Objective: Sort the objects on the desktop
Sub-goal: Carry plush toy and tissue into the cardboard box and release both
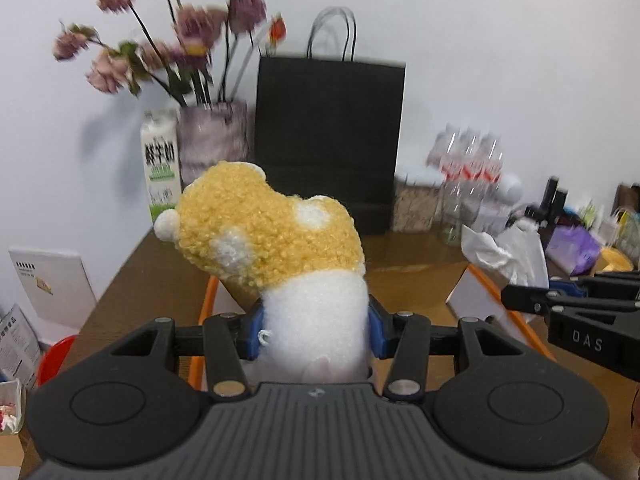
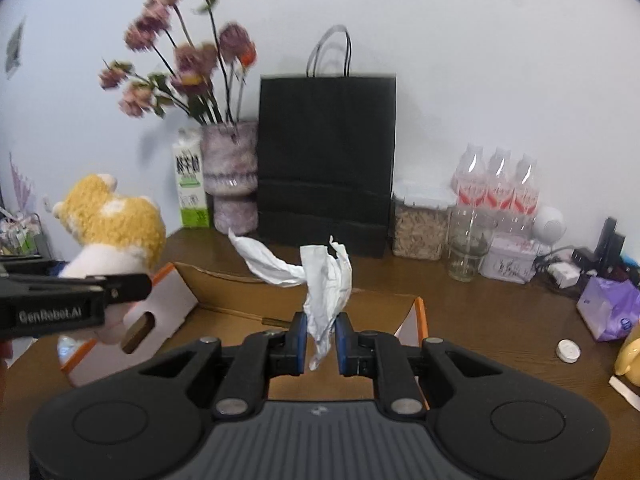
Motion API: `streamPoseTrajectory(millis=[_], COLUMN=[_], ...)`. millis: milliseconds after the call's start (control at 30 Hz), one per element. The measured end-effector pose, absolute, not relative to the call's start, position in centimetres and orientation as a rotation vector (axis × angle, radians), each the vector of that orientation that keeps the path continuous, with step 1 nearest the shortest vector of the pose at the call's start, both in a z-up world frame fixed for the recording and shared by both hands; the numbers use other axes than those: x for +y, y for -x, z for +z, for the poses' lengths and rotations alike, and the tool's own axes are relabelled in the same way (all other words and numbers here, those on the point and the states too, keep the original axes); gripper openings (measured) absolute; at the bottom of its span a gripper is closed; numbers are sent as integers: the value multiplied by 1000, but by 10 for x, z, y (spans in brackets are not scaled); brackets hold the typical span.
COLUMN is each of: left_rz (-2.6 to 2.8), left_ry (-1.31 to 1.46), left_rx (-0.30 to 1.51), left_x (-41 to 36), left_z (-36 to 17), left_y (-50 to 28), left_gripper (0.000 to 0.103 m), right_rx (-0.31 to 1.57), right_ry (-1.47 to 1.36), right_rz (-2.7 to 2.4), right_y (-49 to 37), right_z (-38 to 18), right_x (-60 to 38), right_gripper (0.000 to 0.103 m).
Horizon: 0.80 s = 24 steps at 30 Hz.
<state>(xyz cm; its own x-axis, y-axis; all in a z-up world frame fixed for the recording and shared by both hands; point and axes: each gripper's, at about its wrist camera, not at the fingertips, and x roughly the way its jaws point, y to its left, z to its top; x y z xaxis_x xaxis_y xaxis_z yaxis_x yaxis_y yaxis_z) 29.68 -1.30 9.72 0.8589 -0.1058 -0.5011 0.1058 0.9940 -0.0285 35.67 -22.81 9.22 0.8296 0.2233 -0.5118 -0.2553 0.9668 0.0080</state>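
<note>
My left gripper is shut on a plush toy with a curly yellow top and a white body; its blue pads squeeze the white part. The toy hangs above an open cardboard box with orange edges. From the right wrist view the same plush toy and the left gripper show at the left. My right gripper is shut on a crumpled white paper, held up over the cardboard box. In the left wrist view the paper and the right gripper appear at the right.
At the back of the brown desk stand a black paper bag, a flower vase, a milk carton, a cereal jar, water bottles and a glass. A purple packet and a white cap lie right.
</note>
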Motion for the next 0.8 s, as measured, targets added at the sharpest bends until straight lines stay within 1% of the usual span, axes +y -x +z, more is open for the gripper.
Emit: streamPoseTrajectory(millis=[133,300,533,667,767,800], left_rz=[-87,-64,-36,-46,-55,-53], left_ry=[-72,-86,-81,-89,-102,-99], left_rx=[596,689,786,801,840,848], left_x=[-21,-22,-24,-27,-28,-27], left_z=[78,52,20,19,17,17], left_y=[-326,-358,-378,-381,-385,-386], left_gripper=[49,49,49,49,51,53], right_rx=[600,687,781,808,827,834], right_ry=[99,92,102,119,135,139], right_rz=[213,208,196,205,216,217], right_y=[-389,-421,-442,-445,-444,-444], right_z=[73,48,18,10,10,10], right_x=[-220,-212,-205,-202,-198,-197], right_gripper=[14,14,14,14,17,23])
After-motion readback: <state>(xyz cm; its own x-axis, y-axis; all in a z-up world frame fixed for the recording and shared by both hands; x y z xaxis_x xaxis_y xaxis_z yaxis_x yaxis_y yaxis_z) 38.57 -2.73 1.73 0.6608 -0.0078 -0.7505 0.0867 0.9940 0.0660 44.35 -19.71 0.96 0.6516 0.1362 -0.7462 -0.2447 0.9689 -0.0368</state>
